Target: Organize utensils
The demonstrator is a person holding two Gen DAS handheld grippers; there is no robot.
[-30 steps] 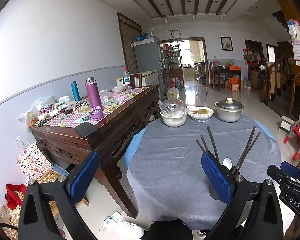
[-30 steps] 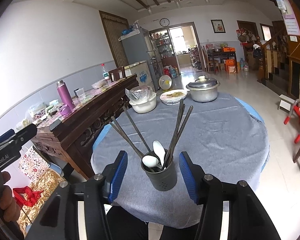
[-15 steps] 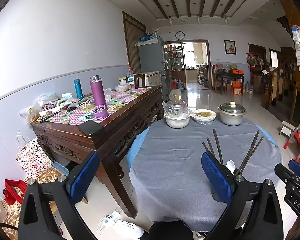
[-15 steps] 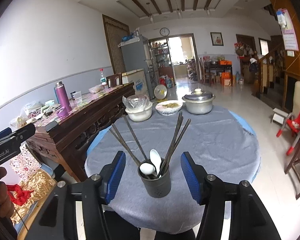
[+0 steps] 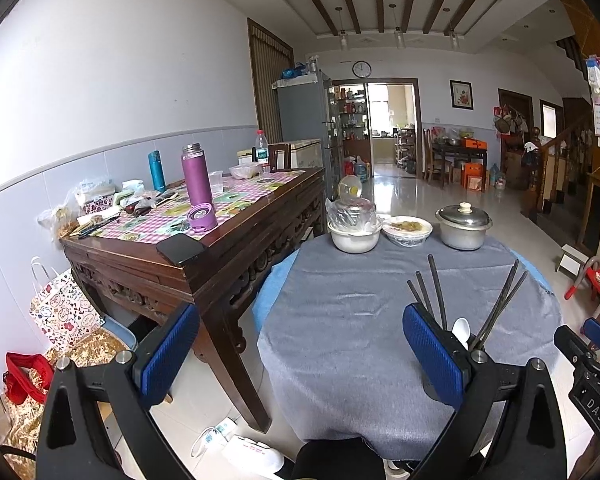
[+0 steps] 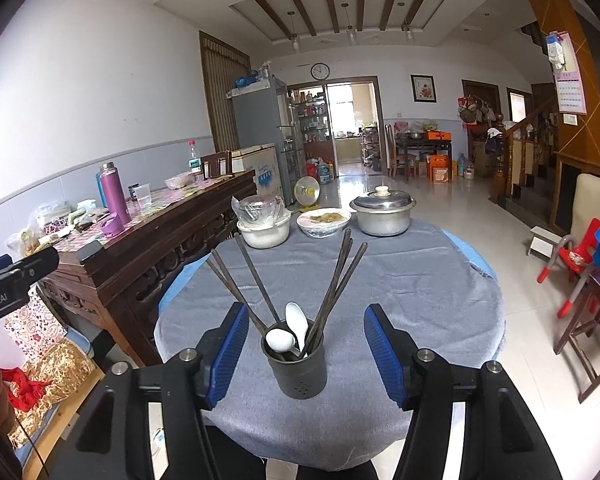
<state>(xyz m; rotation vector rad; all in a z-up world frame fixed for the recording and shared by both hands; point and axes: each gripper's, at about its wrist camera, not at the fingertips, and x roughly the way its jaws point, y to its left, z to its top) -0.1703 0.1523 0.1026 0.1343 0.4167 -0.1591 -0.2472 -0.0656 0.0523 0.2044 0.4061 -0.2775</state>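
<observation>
A dark cylindrical utensil holder point(image 6: 298, 372) stands near the front edge of the round table under a grey cloth point(image 6: 420, 300). It holds several dark chopsticks point(image 6: 336, 280) and two white spoons point(image 6: 280, 338). My right gripper point(image 6: 305, 308) has the holder between its blue pads; the jaws are opening and neither pad touches it. My left gripper point(image 5: 300, 310) stands open to the left with nothing between its fingers. In the left wrist view the chopsticks point(image 5: 436, 292) and a spoon point(image 5: 460, 328) rise behind its right finger, which hides the holder.
A white bowl with a plastic cover point(image 6: 264, 228), a dish of food point(image 6: 324, 222) and a lidded metal pot point(image 6: 382, 212) sit at the table's far edge. A cluttered dark wooden side table point(image 5: 204, 248) stands at the left. Red chairs point(image 6: 576, 256) are on the right.
The right gripper's pads have spread further apart around the holder, which has not moved. Both views have tilted slightly upward.
</observation>
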